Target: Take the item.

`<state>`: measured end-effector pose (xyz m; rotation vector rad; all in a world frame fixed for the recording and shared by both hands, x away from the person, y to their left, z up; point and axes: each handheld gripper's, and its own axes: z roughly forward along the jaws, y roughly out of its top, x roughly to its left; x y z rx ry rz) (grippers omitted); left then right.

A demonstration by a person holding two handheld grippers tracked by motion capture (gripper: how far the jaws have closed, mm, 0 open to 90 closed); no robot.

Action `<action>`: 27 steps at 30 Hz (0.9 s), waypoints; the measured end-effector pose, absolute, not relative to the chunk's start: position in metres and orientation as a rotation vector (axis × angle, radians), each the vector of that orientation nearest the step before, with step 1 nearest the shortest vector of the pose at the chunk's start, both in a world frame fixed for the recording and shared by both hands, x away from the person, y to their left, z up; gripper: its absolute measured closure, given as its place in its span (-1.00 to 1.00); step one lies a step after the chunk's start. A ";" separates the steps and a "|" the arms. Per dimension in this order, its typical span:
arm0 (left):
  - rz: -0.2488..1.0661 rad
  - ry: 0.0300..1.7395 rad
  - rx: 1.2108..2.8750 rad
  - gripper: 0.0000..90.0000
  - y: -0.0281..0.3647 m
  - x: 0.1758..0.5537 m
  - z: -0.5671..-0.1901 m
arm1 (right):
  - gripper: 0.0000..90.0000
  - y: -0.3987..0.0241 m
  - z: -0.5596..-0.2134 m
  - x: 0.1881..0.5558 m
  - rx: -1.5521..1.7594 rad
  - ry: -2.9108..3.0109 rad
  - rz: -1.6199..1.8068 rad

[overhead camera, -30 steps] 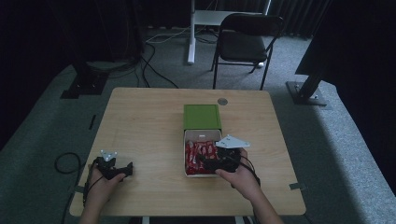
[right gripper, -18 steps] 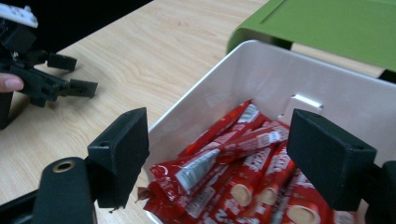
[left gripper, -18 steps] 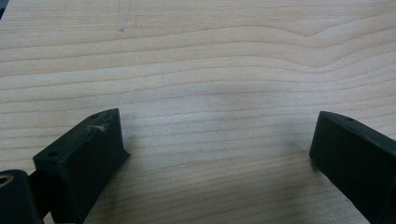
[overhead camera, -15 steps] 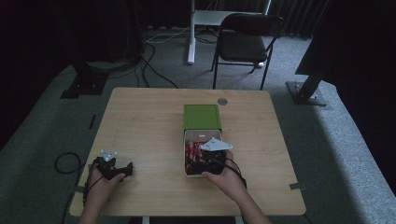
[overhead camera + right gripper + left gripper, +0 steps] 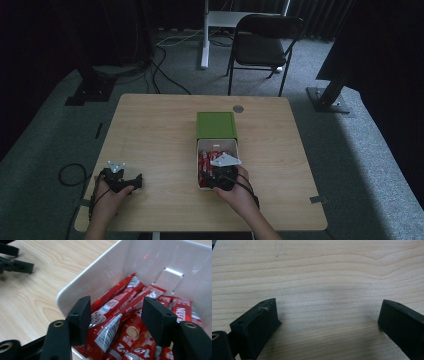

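Lying between right claw (image 5: 116, 322) jaws, red sachet (image 5: 110, 327), long axis running away from camera

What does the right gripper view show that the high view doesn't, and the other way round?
Right gripper view alone: the print and barcodes on the red sachets, with one sachet lying between the right gripper's jaws, which have just been closing but are not yet pressing on it. High view alone: the green lid, the chair and the left gripper parked on the table. Both: the white box of sachets.

Red sachets (image 5: 117, 322) with white print, white bin (image 5: 105, 272), green lid (image 5: 216, 125), pale wood-grain table (image 5: 150, 130).
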<state>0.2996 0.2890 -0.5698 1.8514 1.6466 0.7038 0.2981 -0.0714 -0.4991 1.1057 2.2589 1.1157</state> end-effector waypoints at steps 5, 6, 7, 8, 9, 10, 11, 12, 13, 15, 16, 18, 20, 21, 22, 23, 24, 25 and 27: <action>0.704 1.646 1.851 -0.92 0.289 0.300 -0.570 | 0.04 -0.075 -0.501 0.301 1.144 2.251 1.094; 0.704 1.646 1.851 -0.92 0.289 0.300 -0.570 | 0.11 -0.076 -0.502 0.302 1.169 2.256 1.105; 0.704 1.646 1.851 -0.92 0.289 0.300 -0.570 | 0.17 -0.077 -0.503 0.303 1.184 2.255 1.097; 0.704 1.646 1.851 -0.92 0.289 0.300 -0.570 | 0.22 -0.077 -0.503 0.303 1.203 2.261 1.091; 0.704 1.646 1.851 -0.92 0.289 0.300 -0.570 | 0.26 -0.077 -0.503 0.303 1.231 2.268 1.092; 0.704 1.646 1.851 -0.92 0.289 0.300 -0.570 | 0.31 -0.077 -0.502 0.304 1.243 2.275 1.087; 0.704 1.646 1.851 -0.92 0.289 0.300 -0.570 | 0.37 -0.078 -0.503 0.305 1.259 2.282 1.089; 0.704 1.646 1.851 -0.92 0.289 0.300 -0.570 | 0.42 -0.078 -0.503 0.306 1.285 2.290 1.103; 0.704 1.646 1.851 -0.92 0.289 0.300 -0.570 | 0.44 -0.078 -0.504 0.306 1.300 2.298 1.100; 0.704 1.646 1.851 -0.92 0.289 0.300 -0.570 | 0.45 -0.077 -0.505 0.307 1.308 2.298 1.094; 0.704 1.646 1.851 -0.92 0.289 0.300 -0.570 | 0.50 -0.077 -0.505 0.308 1.321 2.294 1.093; 0.704 1.646 1.851 -0.92 0.289 0.300 -0.570 | 0.54 -0.077 -0.505 0.309 1.341 2.289 1.095; 0.704 1.646 1.851 -0.92 0.289 0.300 -0.570 | 0.61 -0.077 -0.505 0.309 1.359 2.282 1.087; 0.704 1.646 1.851 -0.92 0.289 0.300 -0.570 | 0.67 -0.077 -0.505 0.309 1.367 2.276 1.086; 0.704 1.646 1.851 -0.92 0.289 0.300 -0.570 | 0.73 -0.077 -0.505 0.310 1.365 2.276 1.089; 0.704 1.646 1.851 -0.92 0.289 0.300 -0.570 | 0.80 -0.077 -0.505 0.310 1.363 2.276 1.090; 0.704 1.646 1.851 -0.92 0.289 0.300 -0.570 | 0.86 -0.078 -0.504 0.310 1.358 2.270 1.100; 0.704 1.646 1.851 -0.92 0.289 0.300 -0.570 | 0.87 -0.079 -0.503 0.311 1.360 2.266 1.107; 0.704 1.647 1.851 -0.92 0.289 0.300 -0.570 | 0.88 -0.081 -0.501 0.311 1.378 2.261 1.124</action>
